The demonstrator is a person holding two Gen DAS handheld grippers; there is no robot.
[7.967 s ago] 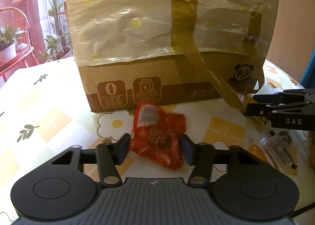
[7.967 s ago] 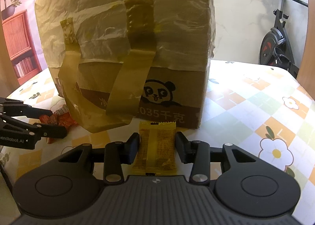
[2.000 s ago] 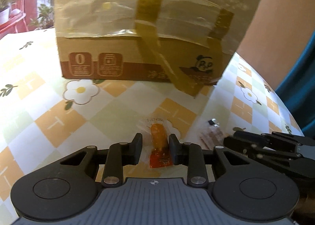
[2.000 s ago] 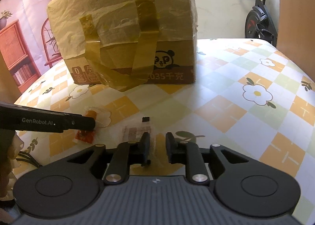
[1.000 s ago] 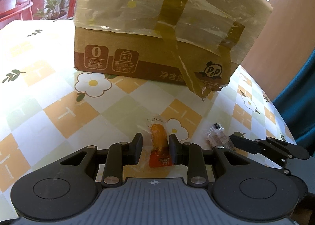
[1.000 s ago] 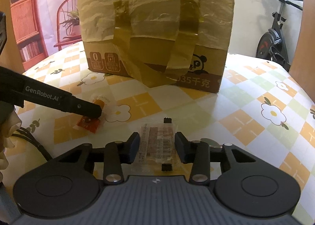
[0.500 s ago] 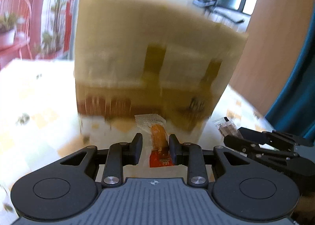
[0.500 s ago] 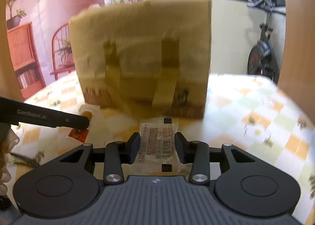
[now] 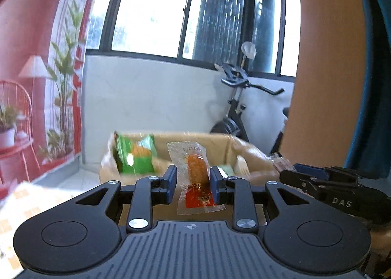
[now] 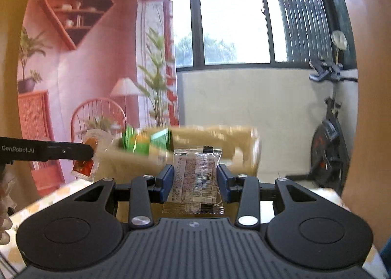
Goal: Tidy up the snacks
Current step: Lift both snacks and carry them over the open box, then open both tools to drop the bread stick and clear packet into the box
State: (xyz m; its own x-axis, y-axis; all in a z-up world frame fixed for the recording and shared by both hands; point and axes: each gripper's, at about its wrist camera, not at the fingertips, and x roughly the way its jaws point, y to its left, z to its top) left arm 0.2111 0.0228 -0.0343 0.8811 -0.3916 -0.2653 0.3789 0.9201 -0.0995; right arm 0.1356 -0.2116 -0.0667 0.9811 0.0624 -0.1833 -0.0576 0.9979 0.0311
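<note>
My left gripper (image 9: 193, 182) is shut on a clear packet with an orange snack and red label (image 9: 195, 176), held up level with the open top of the cardboard box (image 9: 171, 141). My right gripper (image 10: 195, 182) is shut on a clear wrapped snack with printed barcode (image 10: 195, 178), also raised before the box (image 10: 220, 142). A green snack bag (image 9: 135, 154) sticks up out of the box top (image 10: 141, 143). In the right wrist view the left gripper (image 10: 85, 152) reaches in from the left with its orange packet (image 10: 85, 166). The right gripper (image 9: 288, 174) shows at the right of the left wrist view.
The flowered tablecloth (image 10: 48, 203) lies below at the left. Behind the box are a white low wall with windows, an exercise bike (image 10: 330, 137) and a wooden panel (image 9: 325, 83) at the right. A pink backdrop with a chair (image 10: 97, 117) stands at the left.
Both grippers have risen with their packets from low over the table to the height of the box's open top. The box front has dropped out of sight and its inside now shows.
</note>
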